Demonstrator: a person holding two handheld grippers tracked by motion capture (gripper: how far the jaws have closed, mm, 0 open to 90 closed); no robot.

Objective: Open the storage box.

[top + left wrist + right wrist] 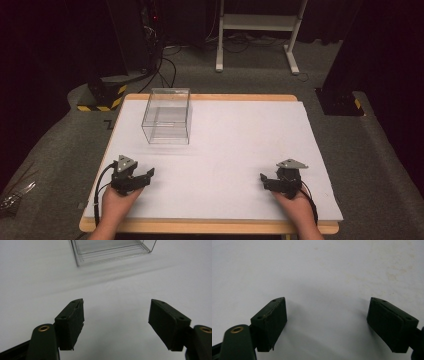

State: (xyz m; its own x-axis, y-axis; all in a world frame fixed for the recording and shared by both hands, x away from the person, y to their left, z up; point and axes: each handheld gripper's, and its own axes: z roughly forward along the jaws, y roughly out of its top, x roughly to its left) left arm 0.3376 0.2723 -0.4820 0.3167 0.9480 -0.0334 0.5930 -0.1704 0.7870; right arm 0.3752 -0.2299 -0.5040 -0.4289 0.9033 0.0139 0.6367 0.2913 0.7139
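At the near edge of the table [225, 150], I hold my two grippers low over its white top, one toward each near corner. My left gripper [143, 176] sits by the near left corner, its jaws spread wide with nothing between them; in the left gripper view [116, 323] only bare white surface lies in the gap. My right gripper [263, 180] sits toward the near right corner, its jaws likewise wide apart and empty, and the right gripper view [327, 325] shows faintly stained white surface between them. A grey three-cornered plate tops each tool, and a black cable trails back past each wrist.

Farther in, toward the far left corner, a clear box [168, 116] stands upright on the surface, well apart from both grippers. Its near bottom edge shows at the top of the left gripper view [110, 251], straight ahead of that gripper's jaws.

Beyond the far edge, a white frame [257, 30] stands on the grey floor.
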